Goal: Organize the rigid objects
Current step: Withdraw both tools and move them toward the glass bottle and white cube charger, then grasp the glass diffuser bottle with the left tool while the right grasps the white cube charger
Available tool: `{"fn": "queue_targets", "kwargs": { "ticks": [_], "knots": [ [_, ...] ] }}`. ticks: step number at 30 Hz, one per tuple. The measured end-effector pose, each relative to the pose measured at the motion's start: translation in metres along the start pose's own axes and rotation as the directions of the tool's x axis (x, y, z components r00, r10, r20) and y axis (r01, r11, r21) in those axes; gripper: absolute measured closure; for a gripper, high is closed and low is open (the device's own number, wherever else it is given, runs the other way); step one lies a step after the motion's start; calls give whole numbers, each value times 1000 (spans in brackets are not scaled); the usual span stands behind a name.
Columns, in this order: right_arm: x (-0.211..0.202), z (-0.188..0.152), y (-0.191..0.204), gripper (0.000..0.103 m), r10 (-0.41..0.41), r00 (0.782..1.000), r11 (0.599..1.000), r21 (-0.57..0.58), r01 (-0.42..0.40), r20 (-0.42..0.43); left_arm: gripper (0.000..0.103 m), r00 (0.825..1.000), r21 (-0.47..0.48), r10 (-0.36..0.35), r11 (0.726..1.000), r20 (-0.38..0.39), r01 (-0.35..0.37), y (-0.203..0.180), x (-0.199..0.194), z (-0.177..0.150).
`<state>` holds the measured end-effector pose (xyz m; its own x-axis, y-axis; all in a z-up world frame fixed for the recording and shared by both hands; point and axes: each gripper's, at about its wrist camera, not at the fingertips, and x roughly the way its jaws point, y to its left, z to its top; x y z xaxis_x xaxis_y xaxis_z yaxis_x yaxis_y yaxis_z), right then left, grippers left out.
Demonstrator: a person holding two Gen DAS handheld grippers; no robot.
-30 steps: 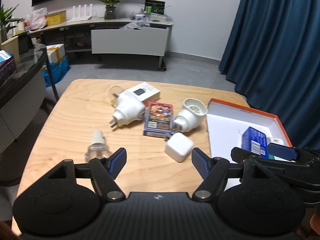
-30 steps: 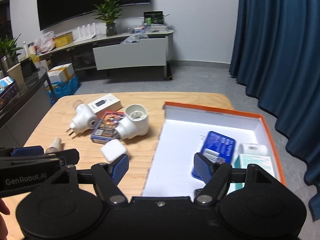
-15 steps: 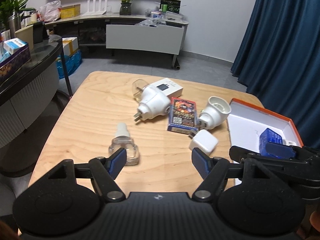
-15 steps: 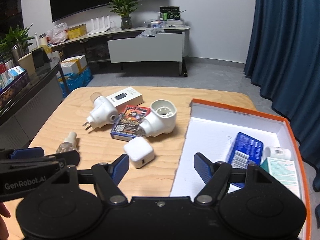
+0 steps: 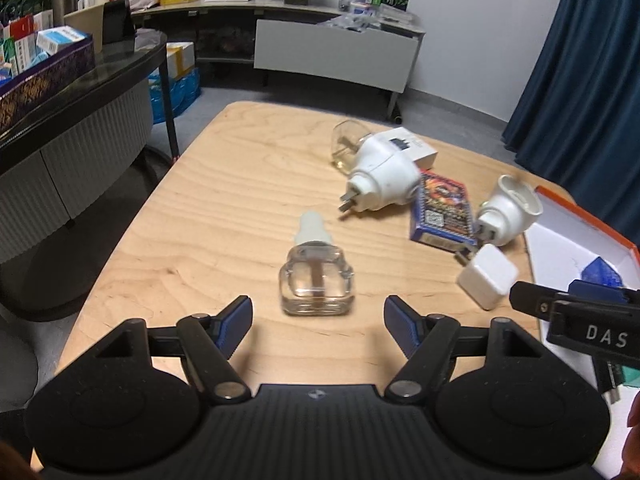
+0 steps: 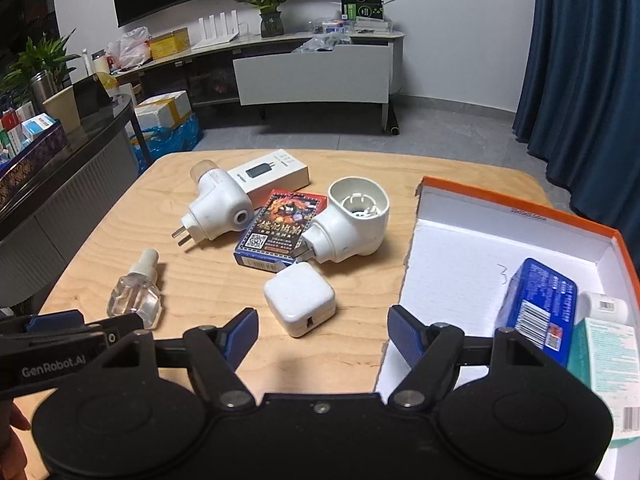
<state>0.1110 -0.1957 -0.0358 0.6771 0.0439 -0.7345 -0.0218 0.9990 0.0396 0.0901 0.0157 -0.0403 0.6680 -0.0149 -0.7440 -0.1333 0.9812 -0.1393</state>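
Hovering over tabletop (image 5: 224,216), both hand-held grippers with jaws apart, nothing gripped.

Left hand-held gripper (image 5: 318,320) sits just short of the clear glass bottle (image 5: 317,280), which lies on its side, white cap pointing away. Right hand-held gripper (image 6: 321,332) is just short of the white charger cube (image 6: 299,298). Orange-rimmed box (image 6: 520,210) is right of the cube; the card pack (image 6: 280,234) and two white plug units lie beyond it.

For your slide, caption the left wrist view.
Open left gripper lines up on a clear glass bottle lying on the wooden table.
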Motion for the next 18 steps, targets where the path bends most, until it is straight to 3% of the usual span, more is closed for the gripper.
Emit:
{"fn": "queue_targets", "kwargs": {
  "ticks": [9,12,15,18],
  "knots": [
    [21,6,-1,17,12,1000,1000,-26,-13,-22,28,1000,28,18,999,4,-18,3,22,1],
    [27,8,-2,17,16,999,999,-35,-17,-30,35,1000,48,21,999,21,-22,3,25,1],
    [34,10,-3,18,23,999,999,-42,-24,-45,52,999,80,17,997,38,-20,-1,26,1],
    [41,12,-2,18,37,998,998,-52,-40,-56,53,999,101,16,995,48,-21,-4,26,0]
  ]
}}
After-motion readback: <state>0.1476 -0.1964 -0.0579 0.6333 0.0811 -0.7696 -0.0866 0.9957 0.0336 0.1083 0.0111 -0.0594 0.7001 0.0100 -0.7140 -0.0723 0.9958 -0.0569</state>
